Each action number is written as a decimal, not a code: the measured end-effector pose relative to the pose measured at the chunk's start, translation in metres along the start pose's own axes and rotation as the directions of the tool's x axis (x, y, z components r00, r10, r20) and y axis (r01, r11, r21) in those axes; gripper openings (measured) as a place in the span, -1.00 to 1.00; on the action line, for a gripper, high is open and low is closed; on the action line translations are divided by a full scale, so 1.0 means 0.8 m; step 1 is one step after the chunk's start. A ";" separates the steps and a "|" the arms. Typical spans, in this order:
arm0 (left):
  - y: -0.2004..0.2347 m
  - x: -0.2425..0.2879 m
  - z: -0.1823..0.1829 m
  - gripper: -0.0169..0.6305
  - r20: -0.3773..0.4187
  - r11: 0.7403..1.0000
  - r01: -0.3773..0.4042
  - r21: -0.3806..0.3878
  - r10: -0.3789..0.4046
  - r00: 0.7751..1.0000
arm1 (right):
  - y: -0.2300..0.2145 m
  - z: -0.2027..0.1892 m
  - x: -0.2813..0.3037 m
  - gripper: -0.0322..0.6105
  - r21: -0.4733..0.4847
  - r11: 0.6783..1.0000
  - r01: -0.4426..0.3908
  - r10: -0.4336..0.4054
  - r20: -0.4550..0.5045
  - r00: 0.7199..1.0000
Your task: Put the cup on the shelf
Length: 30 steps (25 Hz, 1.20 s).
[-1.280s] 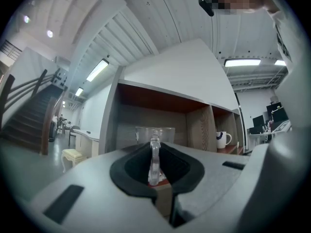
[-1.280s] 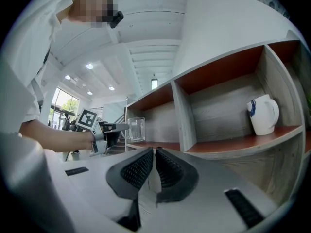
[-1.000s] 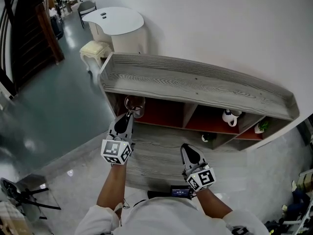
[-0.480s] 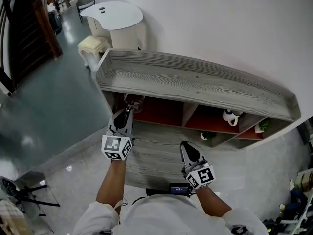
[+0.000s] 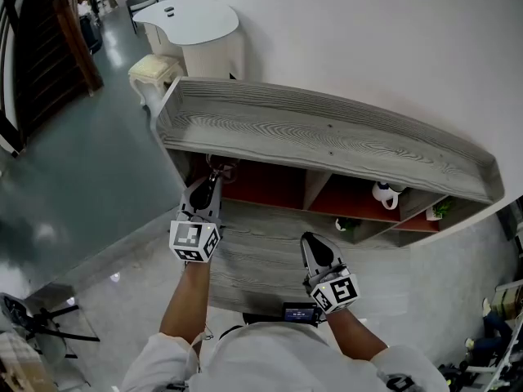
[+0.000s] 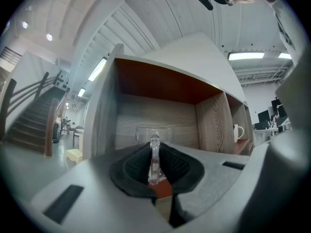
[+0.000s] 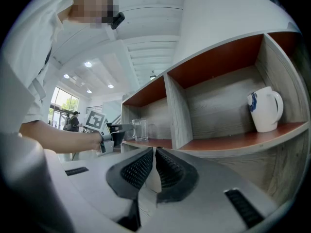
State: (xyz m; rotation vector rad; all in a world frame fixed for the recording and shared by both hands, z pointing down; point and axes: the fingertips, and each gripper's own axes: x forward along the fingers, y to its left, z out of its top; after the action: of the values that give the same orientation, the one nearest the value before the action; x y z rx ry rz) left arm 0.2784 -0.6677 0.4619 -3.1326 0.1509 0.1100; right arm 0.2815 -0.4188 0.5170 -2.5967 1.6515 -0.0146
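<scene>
Clear glass cup point(image 5: 222, 168) sits just inside the end compartment at the left end of a long gray wood-grain shelf unit point(image 5: 327, 137), under its top board. The left gripper point(image 5: 212, 182) points level into that compartment. In the left gripper view its fingers are drawn narrow and clamp the cup's clear handle, with the cup body point(image 6: 153, 132) just beyond them against the wooden back wall. From the right gripper view the cup point(image 7: 138, 129) stands upright at the level of the red-brown shelf board; whether its base touches the board cannot be told.

The right gripper point(image 5: 315, 247) is held level in front of the middle of the shelf unit, apart from it. Its fingers are pressed almost together with nothing between them.

A white jug point(image 5: 382, 195) with a handle stands in a compartment further toward the right end. Beyond the left end of the shelf unit are a cream stool point(image 5: 155, 70) and a round white desk point(image 5: 192, 19).
</scene>
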 end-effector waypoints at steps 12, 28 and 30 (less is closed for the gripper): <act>0.001 0.005 -0.002 -0.81 -0.019 1.000 -0.002 0.016 0.003 1.000 | 0.001 -0.004 -0.001 -0.76 0.012 1.000 -0.009 0.010 -0.002 1.000; -0.017 -0.073 0.030 -0.58 0.019 0.997 -0.031 0.074 0.029 0.999 | 0.024 0.010 -0.005 -0.76 0.026 0.998 -0.053 0.052 0.039 0.998; -0.022 -0.096 0.032 -0.67 0.023 0.997 -0.035 0.069 0.034 0.999 | 0.034 0.015 -0.008 -0.76 0.021 0.998 -0.064 0.063 0.051 0.997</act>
State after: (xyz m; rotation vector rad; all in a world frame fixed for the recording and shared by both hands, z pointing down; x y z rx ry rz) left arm 0.2018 -0.6425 0.4414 -3.0591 0.2038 0.1362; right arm 0.2543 -0.4237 0.5037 -2.5058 1.7053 0.0341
